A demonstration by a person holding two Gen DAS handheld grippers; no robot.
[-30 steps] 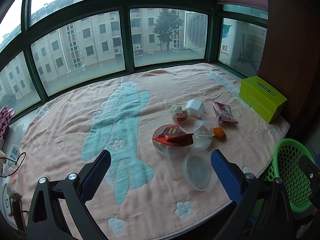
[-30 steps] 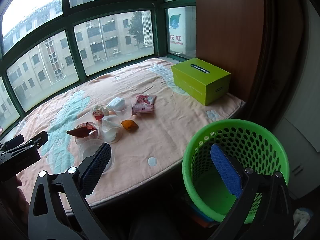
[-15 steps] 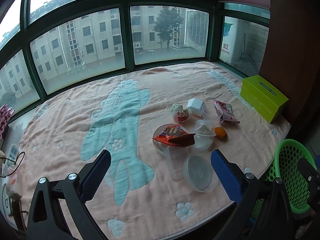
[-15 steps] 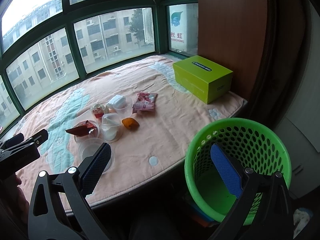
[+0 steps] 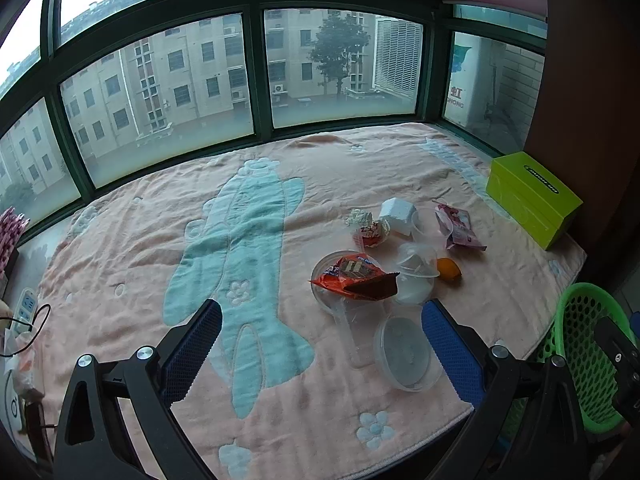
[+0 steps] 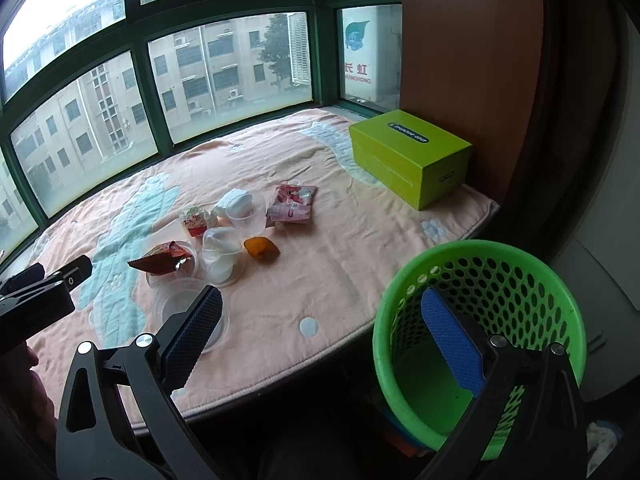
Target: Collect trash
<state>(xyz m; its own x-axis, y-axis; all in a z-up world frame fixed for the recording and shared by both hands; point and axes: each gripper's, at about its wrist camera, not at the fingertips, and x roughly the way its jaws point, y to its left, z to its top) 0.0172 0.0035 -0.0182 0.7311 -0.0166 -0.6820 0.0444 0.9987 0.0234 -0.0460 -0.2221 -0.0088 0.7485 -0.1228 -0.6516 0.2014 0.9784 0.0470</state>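
Both grippers (image 5: 322, 354) (image 6: 320, 338) gape, holding nothing; the near clear plastic lid (image 5: 407, 354) looks light, slippery, flexible: pinch its rim

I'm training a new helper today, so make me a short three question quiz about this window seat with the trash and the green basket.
1. True or false: the green basket already holds the orange wrapper.
2. Which claw looks down into the basket? A) left B) right
3. What colour is the box by the wall?

Key:
1. False: the wrapper lies on a clear container on the blanket.
2. B: right claw; left claw faces the trash.
3. Green.
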